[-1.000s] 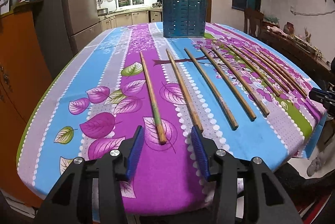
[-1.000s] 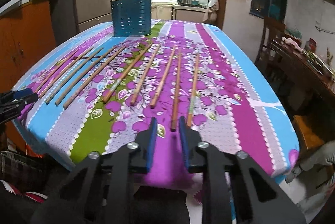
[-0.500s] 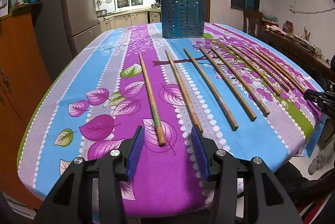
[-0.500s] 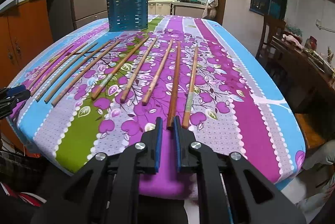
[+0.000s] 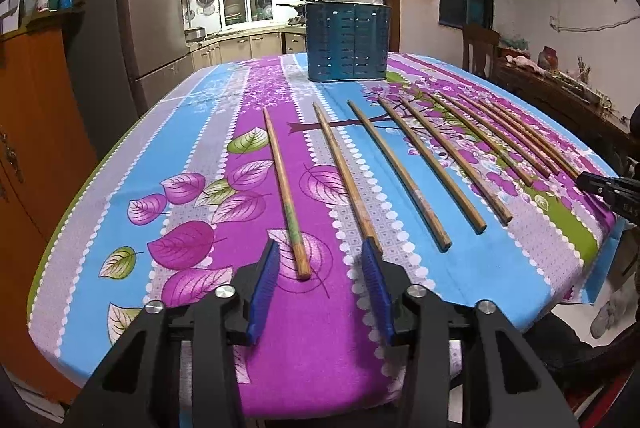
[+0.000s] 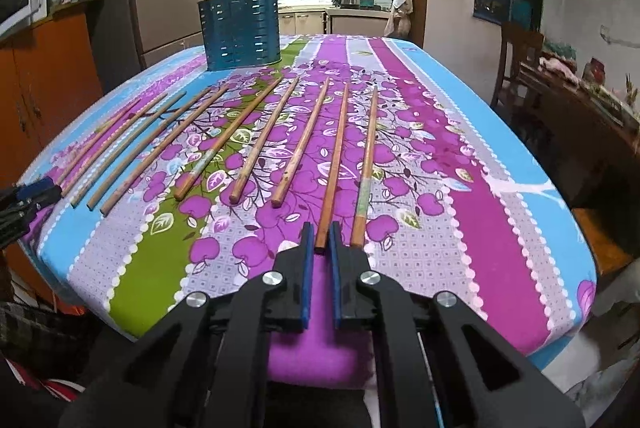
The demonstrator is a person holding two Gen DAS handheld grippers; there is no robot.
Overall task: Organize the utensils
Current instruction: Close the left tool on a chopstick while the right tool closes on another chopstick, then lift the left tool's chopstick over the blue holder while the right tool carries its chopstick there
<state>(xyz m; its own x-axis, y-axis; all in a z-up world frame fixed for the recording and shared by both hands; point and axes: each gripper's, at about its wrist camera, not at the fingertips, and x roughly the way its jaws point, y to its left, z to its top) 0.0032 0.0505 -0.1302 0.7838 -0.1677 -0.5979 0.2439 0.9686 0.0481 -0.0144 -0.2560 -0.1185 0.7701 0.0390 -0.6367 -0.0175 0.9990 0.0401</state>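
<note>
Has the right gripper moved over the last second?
Yes. The right gripper has advanced toward the blue utensil holder and narrowed; its jaws now flank the near end of the second chopstick from the right.

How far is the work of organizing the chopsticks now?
Done: nothing, as far as visible; no chopstick shows above the rim of the blue holder. In hand: the right gripper has its narrowly parted jaws around the near end of one reddish chopstick, which lies on the tablecloth. The left gripper is open, at the leftmost chopstick. Left: all chopsticks.
</note>
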